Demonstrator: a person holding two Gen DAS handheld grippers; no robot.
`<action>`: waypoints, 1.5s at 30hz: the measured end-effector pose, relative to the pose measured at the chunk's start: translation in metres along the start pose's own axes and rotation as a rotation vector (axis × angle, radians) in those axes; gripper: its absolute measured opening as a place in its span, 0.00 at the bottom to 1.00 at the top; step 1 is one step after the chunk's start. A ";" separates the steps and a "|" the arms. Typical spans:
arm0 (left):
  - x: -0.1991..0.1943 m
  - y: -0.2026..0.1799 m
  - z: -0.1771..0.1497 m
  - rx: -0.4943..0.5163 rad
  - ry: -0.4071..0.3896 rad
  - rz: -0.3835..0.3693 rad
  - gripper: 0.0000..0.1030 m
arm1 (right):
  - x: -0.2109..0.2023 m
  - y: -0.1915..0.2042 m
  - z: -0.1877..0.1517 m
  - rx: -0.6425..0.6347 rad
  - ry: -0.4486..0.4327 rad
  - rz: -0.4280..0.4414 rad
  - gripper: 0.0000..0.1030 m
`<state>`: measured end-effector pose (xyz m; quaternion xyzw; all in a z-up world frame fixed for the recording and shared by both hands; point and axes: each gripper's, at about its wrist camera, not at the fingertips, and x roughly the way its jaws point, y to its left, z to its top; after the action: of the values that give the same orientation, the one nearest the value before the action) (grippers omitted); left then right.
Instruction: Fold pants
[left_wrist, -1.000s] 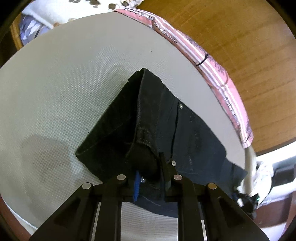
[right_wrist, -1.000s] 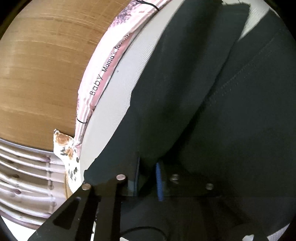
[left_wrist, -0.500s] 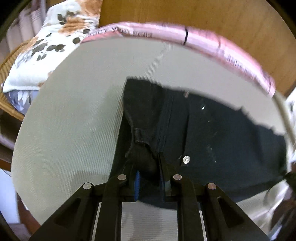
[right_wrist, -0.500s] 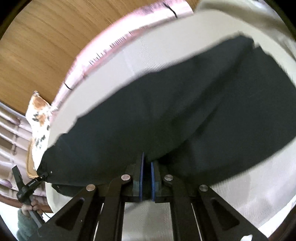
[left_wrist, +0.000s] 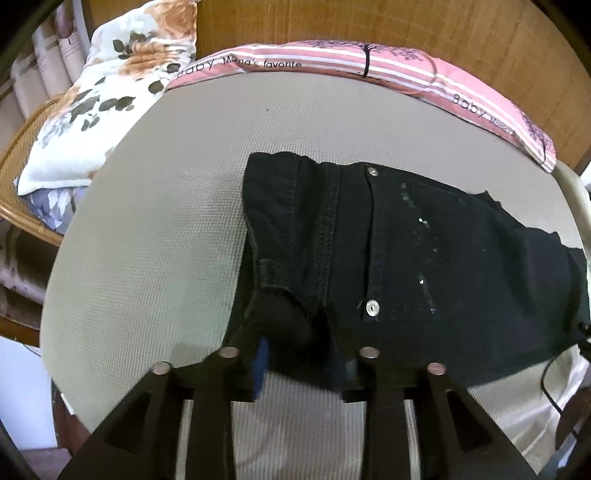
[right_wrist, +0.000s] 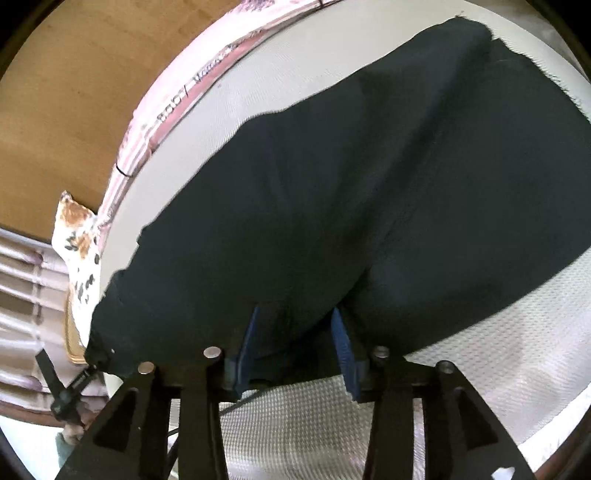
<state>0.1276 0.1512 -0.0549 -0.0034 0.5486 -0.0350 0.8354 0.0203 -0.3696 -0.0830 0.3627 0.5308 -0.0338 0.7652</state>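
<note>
**A:** So the black denim pants (left_wrist: 406, 258) are lying flat on the round desk with the pale woven cover (left_wrist: 166, 240), folded lengthwise by the look of it, waistband end with the silver rivets toward my left side and the leg stretching off to the right. Pink striped cloth (left_wrist: 369, 62) runs along the far rim, and a floral cushion (left_wrist: 110, 92) sits on a wicker chair beyond that.

**B:** Are you holding anything?

**A:** Not really. The left hand-held gripper (left_wrist: 299, 354) has just been opening, with a bunched lump of waistband sitting between the jaws but nothing pinching it. Same for the right hand-held gripper (right_wrist: 299, 339): just been opening, near edge of the leg fabric between the blue pads (right_wrist: 341, 343), loose.

**B:** So you're letting go after laying it down?

**A:** That's my read. To do it cleanly I'd open fully before pulling away, then lift straight back off the edge so the pads don't drag the cloth and undo the fold. That waistband lump probably needs a pat flat before the next fold across.
</note>
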 end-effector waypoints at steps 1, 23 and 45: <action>-0.006 -0.001 -0.002 0.011 -0.003 0.011 0.41 | -0.005 -0.003 0.001 0.009 -0.001 0.007 0.37; -0.020 -0.256 -0.041 0.660 -0.199 -0.297 0.45 | -0.053 -0.123 0.097 0.315 -0.162 0.171 0.37; 0.036 -0.367 -0.054 0.774 -0.097 -0.398 0.09 | -0.005 -0.040 0.223 0.137 -0.050 0.238 0.47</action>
<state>0.0722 -0.2157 -0.0932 0.2027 0.4438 -0.3979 0.7769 0.1761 -0.5320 -0.0611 0.4736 0.4611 0.0118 0.7503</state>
